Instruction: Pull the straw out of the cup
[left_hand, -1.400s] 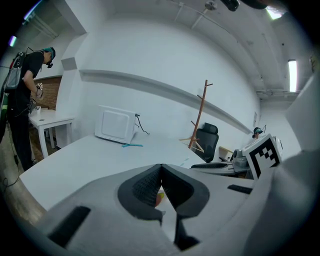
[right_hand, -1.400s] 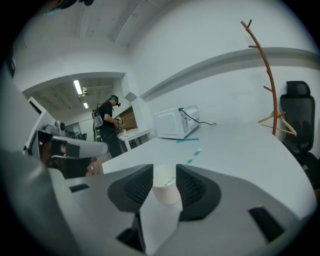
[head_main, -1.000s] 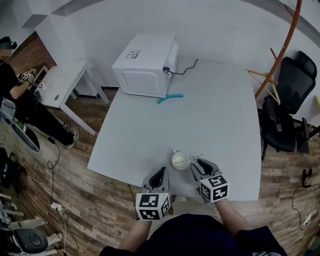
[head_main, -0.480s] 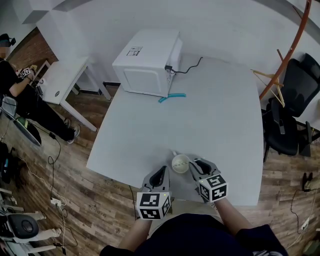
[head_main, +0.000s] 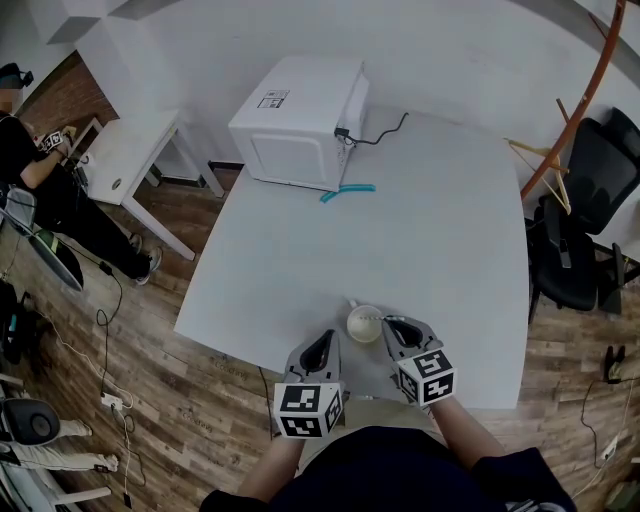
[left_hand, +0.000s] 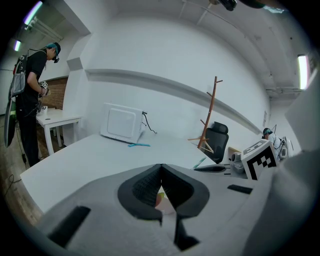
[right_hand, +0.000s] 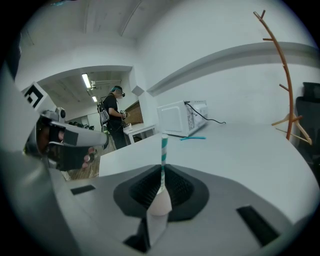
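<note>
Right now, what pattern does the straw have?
Straw: teal and white stripes, best in the right gripper view.

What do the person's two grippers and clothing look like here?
The left gripper and right gripper match: pale grey moulded shells, black ribbed pads inside the jaws, each carrying a white cube with black square markers. No cables show. The person wears a dark top.

You're in an office-like lab: a white bench (head_main: 430, 230), a microwave (head_main: 300, 125) at its far left corner, a chair (head_main: 590, 215) and coat stand (head_main: 580, 90) off its right edge, and cables (head_main: 105, 330) on the wood floor (head_main: 150, 420).
</note>
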